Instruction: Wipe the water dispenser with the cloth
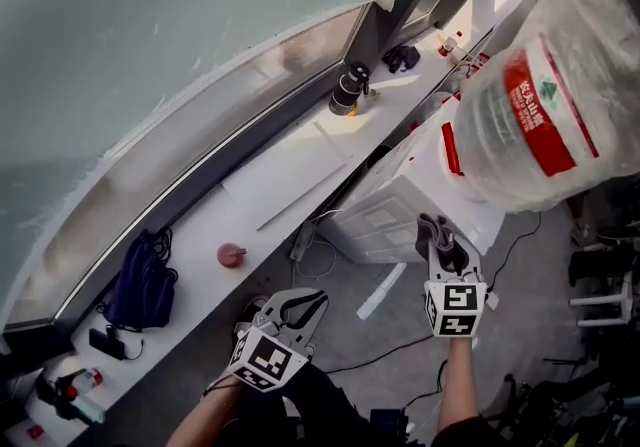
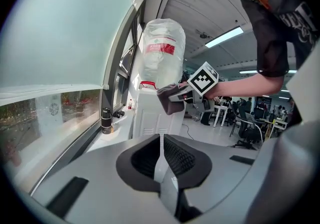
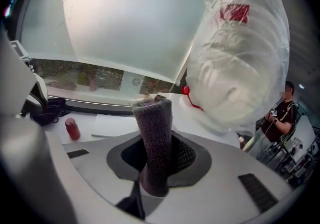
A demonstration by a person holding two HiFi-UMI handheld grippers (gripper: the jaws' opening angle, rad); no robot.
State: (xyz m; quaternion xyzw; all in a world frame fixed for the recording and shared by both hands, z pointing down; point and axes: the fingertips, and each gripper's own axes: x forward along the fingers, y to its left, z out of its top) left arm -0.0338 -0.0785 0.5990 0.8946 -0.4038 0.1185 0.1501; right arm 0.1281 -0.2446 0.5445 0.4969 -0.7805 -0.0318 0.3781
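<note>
A grey-purple cloth point(image 3: 154, 133) is pinched upright between the jaws of the right tongs point(image 3: 156, 155), just short of the white water dispenser point(image 1: 395, 210) ahead of them. A large upturned bottle point(image 1: 545, 85), wrapped in clear film, is carried on the dispenser; its fill cannot be told. The left tongs point(image 2: 161, 153) are pressed together on nothing, held left of the right tongs. Beyond them, a small red jar point(image 1: 231, 255) and a dark flask point(image 1: 348, 90) are stood on the white tabletop point(image 1: 250, 205), contents unseen

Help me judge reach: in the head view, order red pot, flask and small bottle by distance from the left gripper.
1. Red pot, on the sill left of the left gripper.
2. Flask, farther along.
3. Small bottle, far end.
</note>
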